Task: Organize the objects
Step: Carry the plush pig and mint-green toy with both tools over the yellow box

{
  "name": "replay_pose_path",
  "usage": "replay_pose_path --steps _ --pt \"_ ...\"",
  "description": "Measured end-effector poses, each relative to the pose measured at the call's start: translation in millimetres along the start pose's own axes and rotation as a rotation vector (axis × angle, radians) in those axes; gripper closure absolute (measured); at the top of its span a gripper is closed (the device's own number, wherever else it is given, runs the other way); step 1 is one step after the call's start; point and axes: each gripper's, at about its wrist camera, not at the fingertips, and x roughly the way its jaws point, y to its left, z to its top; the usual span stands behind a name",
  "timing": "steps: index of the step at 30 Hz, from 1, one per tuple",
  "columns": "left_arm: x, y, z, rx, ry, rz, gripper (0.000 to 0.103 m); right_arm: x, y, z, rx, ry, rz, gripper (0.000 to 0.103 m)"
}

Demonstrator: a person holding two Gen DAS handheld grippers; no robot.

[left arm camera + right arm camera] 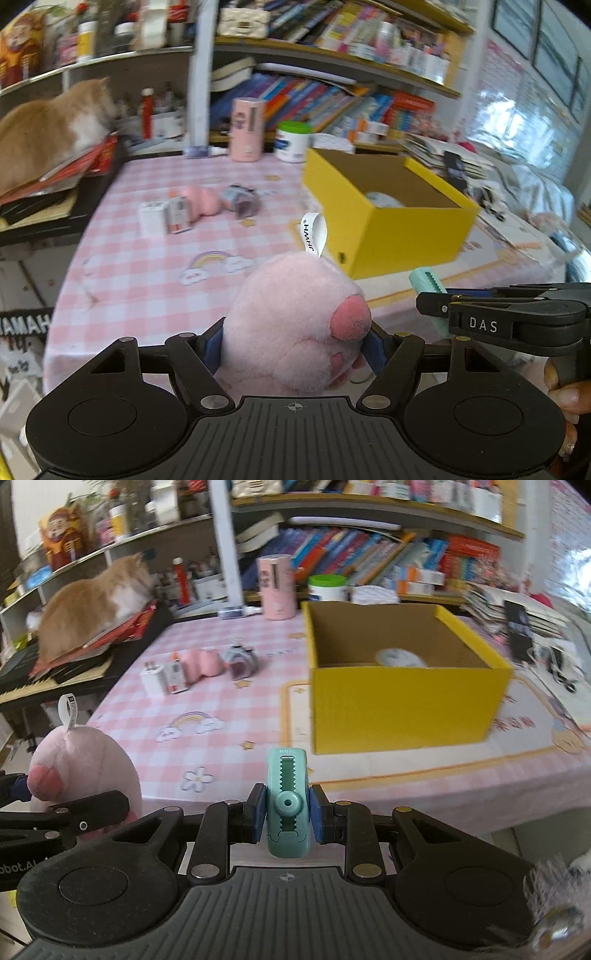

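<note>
My left gripper (295,341) is shut on a pink plush toy (291,325) with a white tag, held off the near edge of the table. My right gripper (286,814) is shut on a small mint-green clip-like tool (287,805), upright between the blue pads. Each gripper shows in the other's view: the right gripper (428,291) at the right edge, the plush toy (81,771) at the lower left. An open yellow box (402,705) stands on the pink checked tablecloth (221,686), ahead and right of both grippers. A pale round item (400,659) lies inside it.
On the cloth left of the box lie a white charger (153,677), a small white-and-orange pack (175,675), a pink item (205,664) and a grey item (242,661). A pink canister (277,587) and green-lidded tub (327,587) stand at the back. An orange cat (96,605) sits at the left on papers.
</note>
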Motion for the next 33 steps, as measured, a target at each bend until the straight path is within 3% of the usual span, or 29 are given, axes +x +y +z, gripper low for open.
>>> replay_pose_path --steps 13,33 --pt "23 -50 14 0.09 0.01 -0.108 0.031 -22 -58 -12 0.116 -0.003 -0.115 0.08" --pt "59 -81 42 0.1 0.004 -0.099 0.031 0 -111 20 0.138 0.001 -0.118 0.08"
